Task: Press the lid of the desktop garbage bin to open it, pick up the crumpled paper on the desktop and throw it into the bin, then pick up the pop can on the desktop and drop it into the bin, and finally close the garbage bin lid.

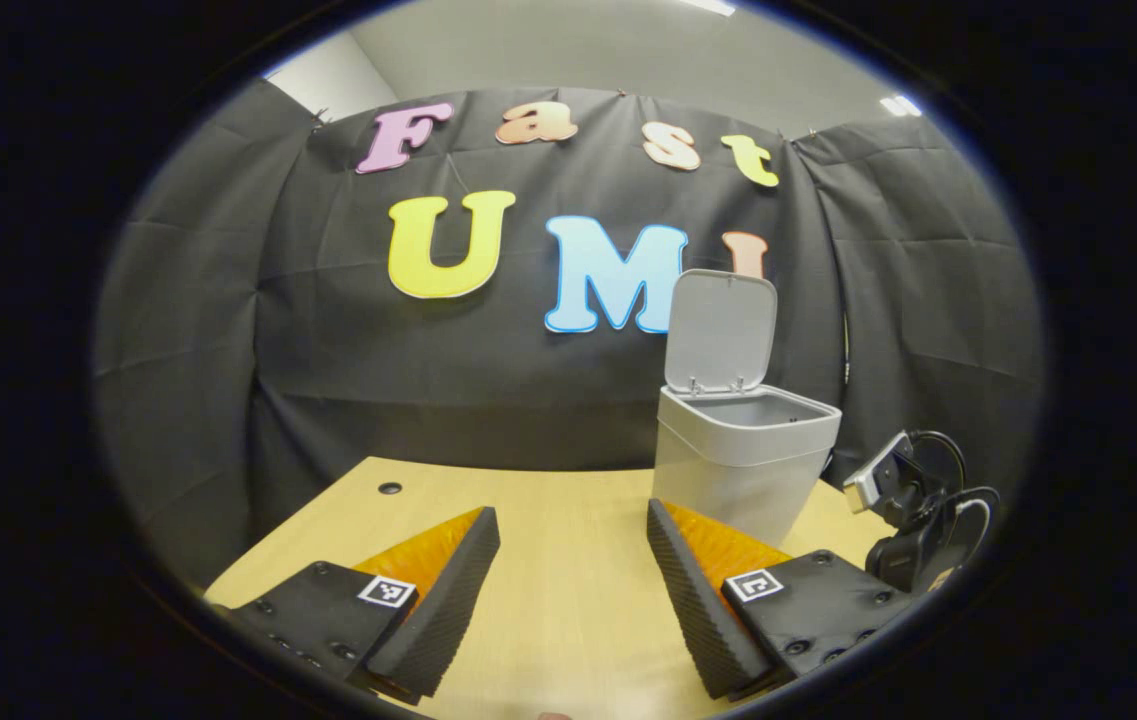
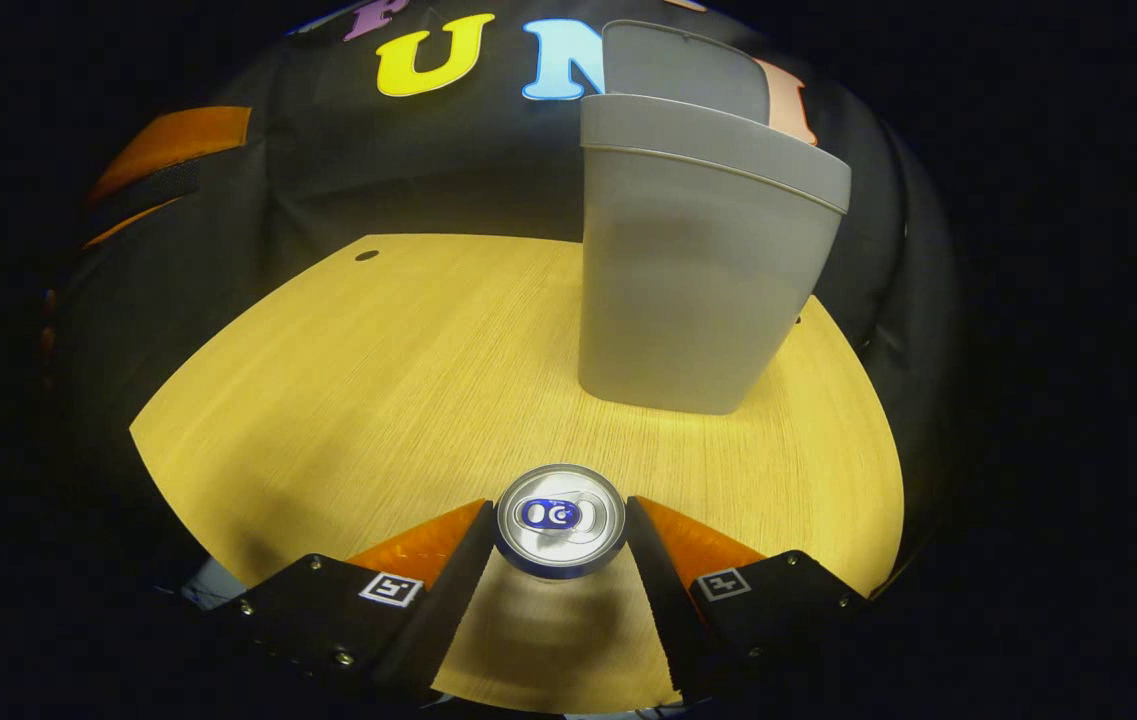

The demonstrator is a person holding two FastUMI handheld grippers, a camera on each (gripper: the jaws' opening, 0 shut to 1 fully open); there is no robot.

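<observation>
Can [image 2: 560,520]: gripped at sides by right gripper [image 2: 560,545], in front of bin [image 2: 698,290]; prob. light, thin-walled, slippery, so gentle mid-body squeeze advised.
Lid [image 1: 721,330]: raised.
Left gripper [image 1: 573,590]: spread wide, nothing held.

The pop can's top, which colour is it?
Silver, with a blue tab, on the pop can; right gripper view shows it best.

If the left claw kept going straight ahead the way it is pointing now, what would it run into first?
Probably nothing on the table: the left claw is open, with bare wood ahead between its fingers. The open garbage bin stands right of that line, so the booth's black cloth wall looks like first contact, though depth is uncertain.
</observation>
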